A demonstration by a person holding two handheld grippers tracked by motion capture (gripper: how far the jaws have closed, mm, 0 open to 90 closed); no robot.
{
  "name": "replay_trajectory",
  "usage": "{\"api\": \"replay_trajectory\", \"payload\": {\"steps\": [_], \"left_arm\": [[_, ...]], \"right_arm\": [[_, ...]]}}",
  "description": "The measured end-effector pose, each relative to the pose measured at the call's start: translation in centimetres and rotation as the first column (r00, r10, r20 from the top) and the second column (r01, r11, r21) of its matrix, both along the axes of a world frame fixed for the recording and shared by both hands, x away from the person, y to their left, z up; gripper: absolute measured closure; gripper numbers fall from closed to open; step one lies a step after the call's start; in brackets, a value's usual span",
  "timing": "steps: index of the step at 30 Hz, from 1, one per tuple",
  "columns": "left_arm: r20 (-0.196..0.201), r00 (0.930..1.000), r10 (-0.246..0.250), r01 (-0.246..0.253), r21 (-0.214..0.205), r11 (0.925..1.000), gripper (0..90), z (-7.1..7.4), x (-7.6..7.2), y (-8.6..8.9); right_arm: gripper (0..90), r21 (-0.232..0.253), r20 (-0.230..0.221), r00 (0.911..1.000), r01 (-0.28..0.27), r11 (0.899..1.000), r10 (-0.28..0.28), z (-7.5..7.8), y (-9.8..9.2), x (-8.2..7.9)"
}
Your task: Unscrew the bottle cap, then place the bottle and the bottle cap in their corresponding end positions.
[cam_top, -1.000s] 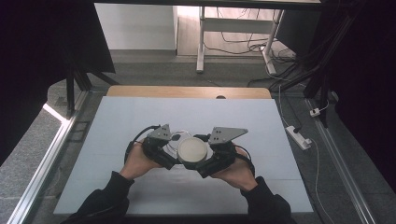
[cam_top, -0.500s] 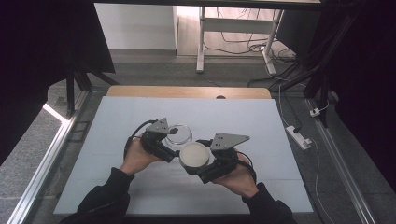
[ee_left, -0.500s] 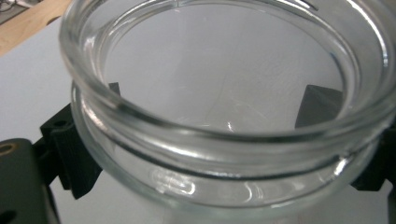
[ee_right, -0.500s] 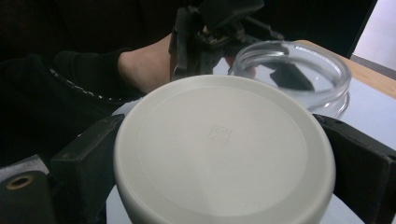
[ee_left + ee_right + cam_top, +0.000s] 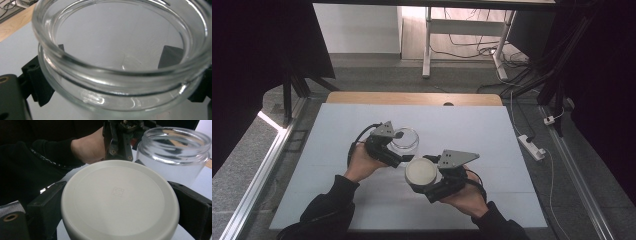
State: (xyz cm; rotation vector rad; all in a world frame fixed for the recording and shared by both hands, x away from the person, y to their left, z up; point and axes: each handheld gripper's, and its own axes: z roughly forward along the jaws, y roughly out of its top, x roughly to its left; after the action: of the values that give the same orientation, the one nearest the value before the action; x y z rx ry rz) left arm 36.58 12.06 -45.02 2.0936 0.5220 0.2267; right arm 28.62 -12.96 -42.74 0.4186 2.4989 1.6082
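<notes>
- Glass jar [image 5: 405,140]: a clear, open-mouthed jar standing upright on the white bench [image 5: 492,130], a little left of the bench's middle. In the left gripper view its thick rim [image 5: 120,67] lies close before the camera, with nothing visible inside it.
- My left gripper [image 5: 398,150]: held from the near-left side of the jar, its jaws clamped on the jar's wall below the rim. In the left gripper view one black jaw shows at each side of the glass, pressed against it.
- My left hand [image 5: 362,162]: wrapped around the gripper's body, with the dark sleeve [image 5: 329,202] reaching in from the near edge of the bench.
- Lid [image 5: 421,172]: a round, off-white lid, flat face up, held clear of the jar, just near and right of it. In the right gripper view the lid [image 5: 120,200] carries a small embossed mark at its centre.
- My right gripper [image 5: 424,182]: its jaws are clamped on the lid's edge from opposite sides, the lid held roughly level above the bench.
- My right hand [image 5: 469,197]: grips the gripper from the near-right side.
- Relation: in the right gripper view the jar [image 5: 175,157] stands beyond the lid to the far right, with my left gripper [image 5: 120,140] and left hand [image 5: 87,147] behind the lid; jar and lid are apart.
</notes>
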Motion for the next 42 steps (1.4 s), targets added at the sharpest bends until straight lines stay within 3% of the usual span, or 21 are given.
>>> {"api": "replay_trajectory", "payload": {"steps": [10, 23, 42], "left_arm": [[0.008, 1.0, 0.004, -0.004, -0.005, 1.0, 7.4, 0.0, 0.7, -0.5], [0.012, 0.9999, 0.006, -0.006, -0.009, 0.9999, 7.3, -0.3, 1.6, -1.5], [0.012, 0.999, 0.044, -0.044, -0.013, 0.999, 7.3, -1.1, 2.9, -1.5]], "right_arm": [[7.2, 0.003, -0.002, 0.9999, 0.013, 1.0, -0.013, -1.2, -0.5, -0.4], [7.2, -0.033, -0.006, 1.0, 0.001, 0.999, -0.001, -3.4, 0.3, -0.8], [7.2, -0.062, -0.016, 0.9998, 0.011, 0.998, -0.012, -6.2, 1.0, 0.2]]}}
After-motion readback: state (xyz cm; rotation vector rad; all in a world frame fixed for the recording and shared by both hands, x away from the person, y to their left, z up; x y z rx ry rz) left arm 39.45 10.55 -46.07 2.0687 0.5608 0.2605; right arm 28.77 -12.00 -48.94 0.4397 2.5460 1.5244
